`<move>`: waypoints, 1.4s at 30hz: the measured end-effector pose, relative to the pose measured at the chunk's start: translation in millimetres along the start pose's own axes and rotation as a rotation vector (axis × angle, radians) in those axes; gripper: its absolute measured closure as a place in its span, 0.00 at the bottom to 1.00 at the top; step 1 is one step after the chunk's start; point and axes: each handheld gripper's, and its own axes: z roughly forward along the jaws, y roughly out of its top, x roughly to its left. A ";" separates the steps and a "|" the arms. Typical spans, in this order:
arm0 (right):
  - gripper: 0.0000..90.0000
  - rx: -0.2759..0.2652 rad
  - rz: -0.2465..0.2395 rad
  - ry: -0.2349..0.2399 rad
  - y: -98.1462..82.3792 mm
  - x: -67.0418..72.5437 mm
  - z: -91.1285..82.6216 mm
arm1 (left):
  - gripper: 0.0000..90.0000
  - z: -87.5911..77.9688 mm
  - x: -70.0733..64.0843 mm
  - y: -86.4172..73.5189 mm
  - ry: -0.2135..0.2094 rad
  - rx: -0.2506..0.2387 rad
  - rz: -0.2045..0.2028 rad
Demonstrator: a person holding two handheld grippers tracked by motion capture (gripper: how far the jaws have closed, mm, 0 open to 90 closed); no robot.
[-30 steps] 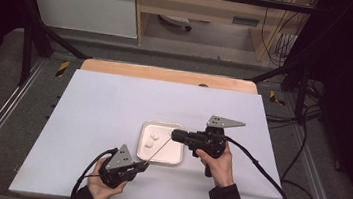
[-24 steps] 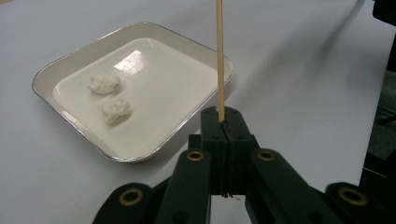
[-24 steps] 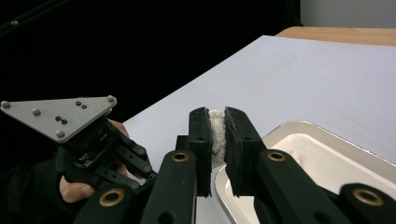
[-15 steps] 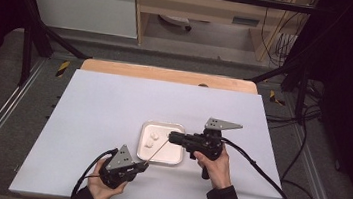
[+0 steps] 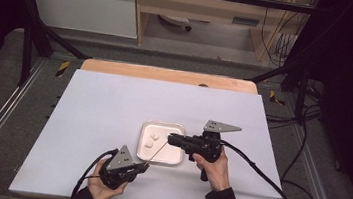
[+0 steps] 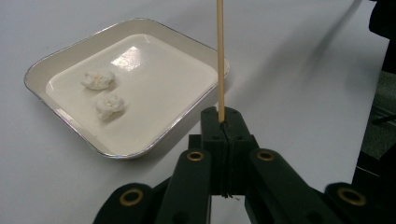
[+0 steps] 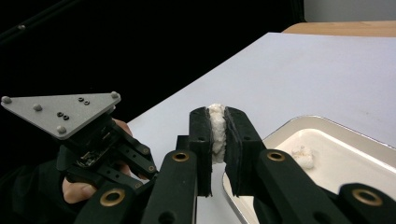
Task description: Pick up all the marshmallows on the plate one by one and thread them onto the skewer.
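**Skewer and white piece held over the tray**

In the high view the right gripper [image 5: 172, 139] covers the tray's right edge, and the skewer's far tip is lost against those jaws; whether the tip touches the held piece cannot be told; in the left gripper view the skewer [image 6: 220, 56] runs out of the top of the frame; the tray [image 5: 181, 128] sits near the middle of the white table [image 5: 98, 105]; two white lumps lie in its left part, one [image 6: 97, 79] just beside the other [image 6: 110, 104], apart from the rim; the left gripper [image 6: 223, 122] has its jaws pressed together on the skewer's lower end; the right gripper's jaws stand narrow, clamped on a white soft piece [image 7: 216, 130] held above the tray's edge
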 end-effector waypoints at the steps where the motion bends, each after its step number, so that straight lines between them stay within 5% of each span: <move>1: 0.91 -0.003 0.000 0.001 -0.4 -0.1 0.0 | 0.99 -0.4 0.0 0.2 -0.001 -0.001 -0.002; 42: 0.92 0.021 -0.016 0.028 -9.9 6.5 4.0 | 0.99 1.1 -2.7 0.3 0.009 0.024 0.019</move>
